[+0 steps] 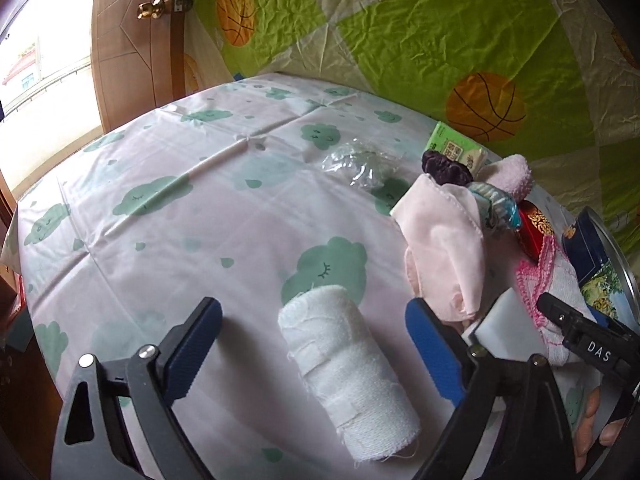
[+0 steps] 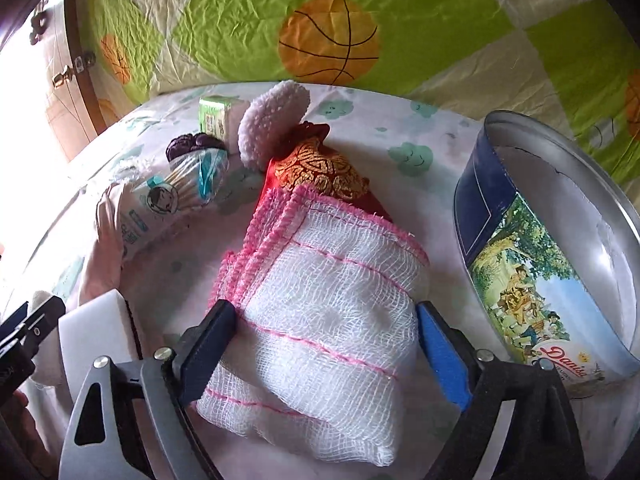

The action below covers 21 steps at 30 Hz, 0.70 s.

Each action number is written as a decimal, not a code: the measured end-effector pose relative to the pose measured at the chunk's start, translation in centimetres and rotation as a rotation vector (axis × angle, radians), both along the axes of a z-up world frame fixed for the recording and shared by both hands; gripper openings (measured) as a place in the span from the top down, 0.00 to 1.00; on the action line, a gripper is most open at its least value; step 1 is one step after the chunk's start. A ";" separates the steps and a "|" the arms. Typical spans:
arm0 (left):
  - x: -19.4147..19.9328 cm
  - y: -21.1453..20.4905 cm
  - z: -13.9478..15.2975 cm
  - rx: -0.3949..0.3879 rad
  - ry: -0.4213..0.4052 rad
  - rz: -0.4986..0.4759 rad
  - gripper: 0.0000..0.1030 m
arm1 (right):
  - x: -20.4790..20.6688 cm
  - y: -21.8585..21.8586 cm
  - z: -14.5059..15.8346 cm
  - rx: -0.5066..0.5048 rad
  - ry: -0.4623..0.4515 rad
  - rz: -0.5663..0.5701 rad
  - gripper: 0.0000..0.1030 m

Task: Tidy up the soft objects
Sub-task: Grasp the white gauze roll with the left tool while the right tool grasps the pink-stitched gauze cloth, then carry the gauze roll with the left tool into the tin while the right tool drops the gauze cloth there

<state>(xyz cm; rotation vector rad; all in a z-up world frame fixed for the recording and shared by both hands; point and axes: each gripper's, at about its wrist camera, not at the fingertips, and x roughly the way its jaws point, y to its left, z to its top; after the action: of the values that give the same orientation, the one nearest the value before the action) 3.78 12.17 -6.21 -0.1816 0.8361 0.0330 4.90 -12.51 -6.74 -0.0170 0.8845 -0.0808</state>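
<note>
Both tools are down over the cloud-print worktop point(image 1: 160, 216), each straddling a soft bundle. Left tool point(image 1: 312, 352) stands spread with clear gaps either side of a white bandage roll point(image 1: 348, 376) lying between its blue pads, touching neither. Right tool point(image 2: 324, 344) is also spread, but around a folded white gauze cloth with pink stitching point(image 2: 320, 300); its dark finger looks to be just against the cloth's left edge, the blue one just beside the right edge, and I see no squeeze in the fabric yet. That cloth lies against a red and gold pouch point(image 2: 320, 168), with the open biscuit tin point(image 2: 520, 280) just to its right, the likely home for these things. Both bundles look light and very compressible. The roll is firmer, best pinched across its middle so the loose frayed end stays wound. The gauze is limp and layered; a grip across the thick middle should keep the folds from sliding apart.
</note>
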 end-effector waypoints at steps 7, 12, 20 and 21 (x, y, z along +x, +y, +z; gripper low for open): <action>-0.3 -0.8 0.3 0.029 -0.033 -0.075 0.57 | -0.7 -0.1 0.5 0.072 -0.028 0.093 0.72; -0.7 -0.1 0.6 -0.086 -0.059 -0.107 0.67 | -2.0 0.7 1.4 0.109 -0.083 0.160 0.74; -2.8 -0.1 3.9 -0.130 -0.262 -0.126 0.70 | -5.9 -1.6 5.7 0.230 -0.355 0.231 0.74; -3.1 -0.2 4.4 -0.133 -0.289 -0.131 0.70 | -6.7 -2.0 6.3 0.247 -0.395 0.234 0.74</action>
<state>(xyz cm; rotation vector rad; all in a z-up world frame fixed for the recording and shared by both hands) 0.70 11.96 -1.82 -0.2499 0.5599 -0.1691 -1.76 -14.46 -0.39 0.1223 0.4883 0.2381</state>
